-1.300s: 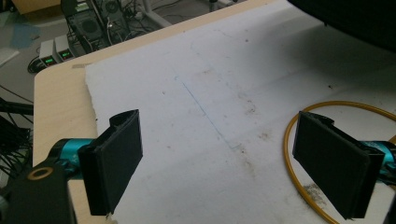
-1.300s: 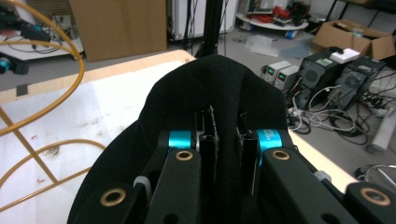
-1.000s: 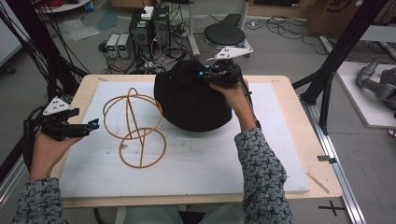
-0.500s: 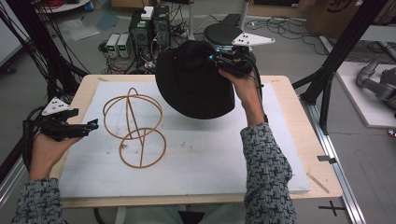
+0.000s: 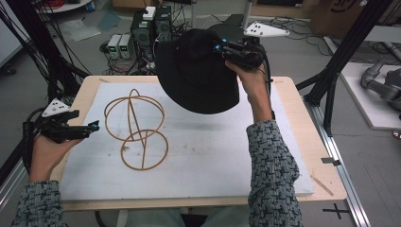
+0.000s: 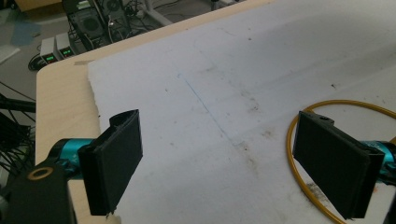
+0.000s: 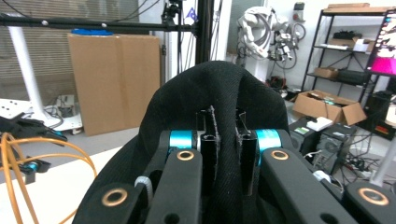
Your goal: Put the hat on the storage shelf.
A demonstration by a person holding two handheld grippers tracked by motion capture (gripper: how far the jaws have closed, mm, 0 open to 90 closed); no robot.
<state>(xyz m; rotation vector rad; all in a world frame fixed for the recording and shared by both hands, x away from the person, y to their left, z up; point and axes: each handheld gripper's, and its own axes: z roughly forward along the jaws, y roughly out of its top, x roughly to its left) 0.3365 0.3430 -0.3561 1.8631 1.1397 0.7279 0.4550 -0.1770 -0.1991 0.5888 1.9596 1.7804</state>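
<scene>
A black brimmed hat (image 5: 196,71) hangs in the air over the far middle of the table, tilted, with my right gripper (image 5: 226,49) shut on its fabric near the top. In the right gripper view the two jaws pinch a fold of the black hat (image 7: 215,102) between them. A wire stand of orange-brown hoops (image 5: 136,127) rests on the white mat (image 5: 213,146) left of centre. My left gripper (image 5: 90,126) hovers at the table's left edge, open, pointing toward the stand. In the left gripper view its pads (image 6: 116,163) stand wide apart, a hoop of the stand (image 6: 299,140) curving behind the right one.
The wooden table (image 5: 302,123) borders the mat on all sides. Black frame posts (image 5: 345,56) rise at the right and left. Computer boxes and cables (image 5: 142,28) lie on the floor beyond the far edge. A cardboard box (image 7: 112,79) stands behind the hat in the right gripper view.
My right gripper has lifted the hat off the mat and carried it upward and toward the far side, tilting it. The left gripper has stayed in place.
</scene>
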